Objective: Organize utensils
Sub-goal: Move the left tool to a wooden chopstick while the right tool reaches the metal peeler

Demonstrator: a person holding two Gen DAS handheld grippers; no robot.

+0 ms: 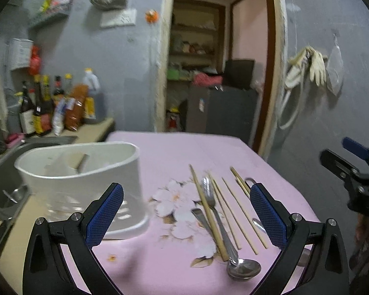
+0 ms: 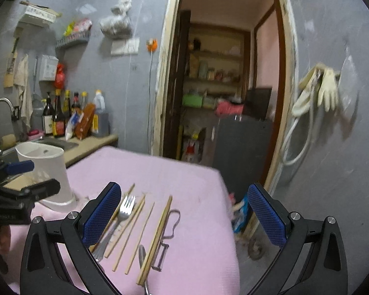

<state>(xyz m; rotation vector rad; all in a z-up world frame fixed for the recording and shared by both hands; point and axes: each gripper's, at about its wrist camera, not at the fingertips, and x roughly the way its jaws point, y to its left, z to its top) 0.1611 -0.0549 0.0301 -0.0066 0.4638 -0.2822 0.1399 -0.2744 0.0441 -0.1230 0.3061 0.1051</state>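
Left wrist view is showing nothing sorted yet: chopsticks (image 1: 209, 209), a fork (image 1: 212, 201) and a spoon (image 1: 243, 268) are lying loose on the pink cloth (image 1: 160, 152), beside the white holder (image 1: 86, 172), which looks empty, though blur is hiding its interior. Left gripper (image 1: 187, 211) and right gripper (image 2: 184, 213) are hovering with fingers spread, gripping nothing.

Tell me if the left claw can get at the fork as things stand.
Probably yes. The left claw is open and empty, with the fork lying ahead between its fingers on the cloth. But a chopstick crosses the fork's handle, so it may get pinched too.
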